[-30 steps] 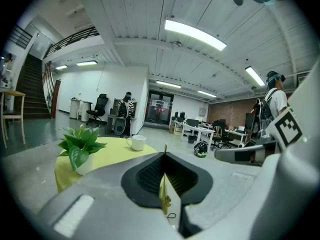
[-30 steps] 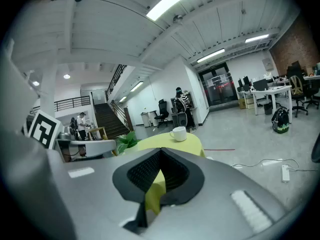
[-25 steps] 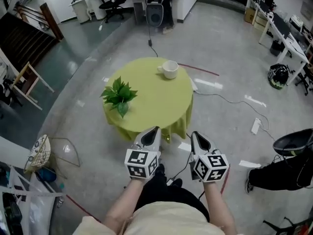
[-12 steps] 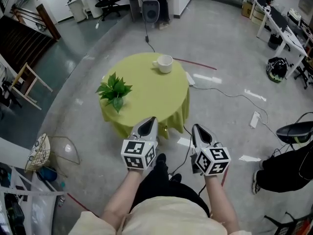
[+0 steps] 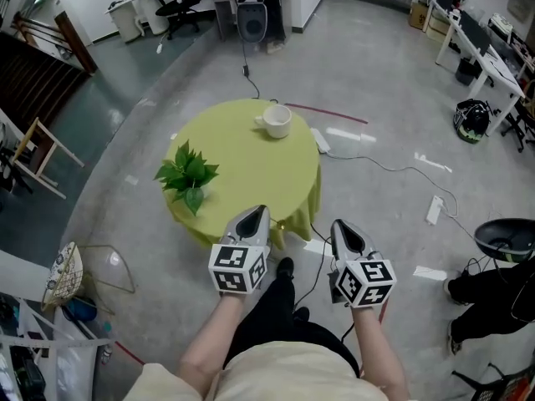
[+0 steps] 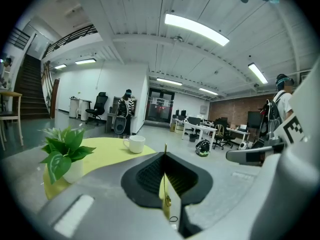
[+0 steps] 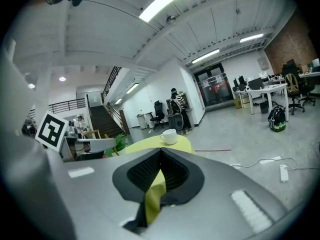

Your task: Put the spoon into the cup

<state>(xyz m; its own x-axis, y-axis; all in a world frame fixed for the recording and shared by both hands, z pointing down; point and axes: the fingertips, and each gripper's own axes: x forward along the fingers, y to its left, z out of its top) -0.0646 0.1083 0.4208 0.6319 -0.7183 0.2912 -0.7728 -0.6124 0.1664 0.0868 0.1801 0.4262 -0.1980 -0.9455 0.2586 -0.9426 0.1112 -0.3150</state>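
Two tongs in my head view, held side by side at near side of desk point(image 5: 251, 170). Left tongs point(image 5: 259, 212): jaws pressed together, nothing between them. Right tongs point(image 5: 338, 224): jaws together too, I see nothing gripped. Desk round, under yellow-green cloth. Cup point(image 5: 273, 121) white, upright, on desk's far edge, handle toward left, well apart from both tongs. Plant point(image 5: 185, 174) in small pot on desk's left side. Cable point(image 5: 393, 167) on floor, right of desk.

Head view steeply down, gripper views low, seemingly level, all sharing table point(image 5: 251, 174), cup point(image 5: 274, 121)
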